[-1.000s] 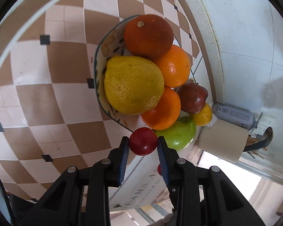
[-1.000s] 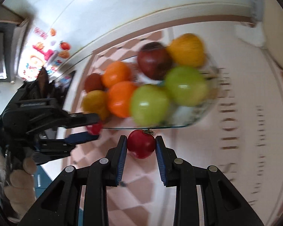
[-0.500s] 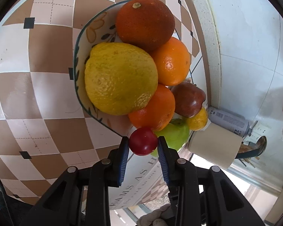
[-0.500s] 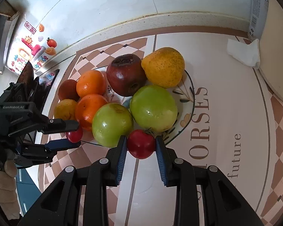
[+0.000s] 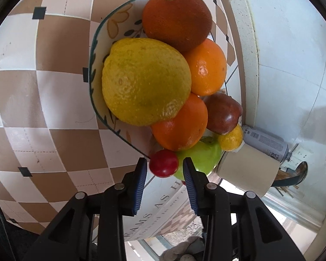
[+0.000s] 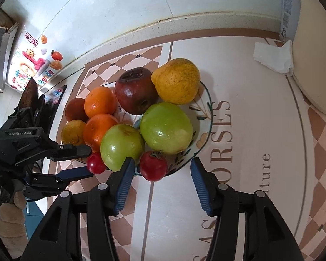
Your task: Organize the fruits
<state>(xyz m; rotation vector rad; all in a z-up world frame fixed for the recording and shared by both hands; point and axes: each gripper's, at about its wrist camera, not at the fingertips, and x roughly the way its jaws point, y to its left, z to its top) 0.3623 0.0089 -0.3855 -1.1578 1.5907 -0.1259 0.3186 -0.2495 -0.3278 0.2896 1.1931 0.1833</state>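
Observation:
A patterned plate [image 6: 203,130] holds oranges, two green apples [image 6: 166,128], a dark red apple [image 6: 135,91] and a yellow pear [image 6: 176,83]. My right gripper [image 6: 160,170] is open; a small red tomato [image 6: 153,166] rests at the plate's near rim between its blue pads, apart from them. My left gripper [image 5: 163,170] has parted slightly around a second small red tomato [image 5: 164,163] at the plate's edge [image 5: 93,87]; it also shows in the right wrist view [image 6: 95,163]. A big yellow citrus [image 5: 145,80] fills the left wrist view.
The plate stands on a checked brown-and-white mat [image 5: 32,82] with printed lettering [image 6: 222,130]. A paper towel roll [image 5: 247,171] and a spray can [image 5: 265,141] stand by the white tiled wall. A crumpled tissue [image 6: 272,57] lies at the back right.
My right gripper opened and let its tomato go onto the plate's rim. My left gripper moved closer to the plate and its jaws parted slightly around its tomato.

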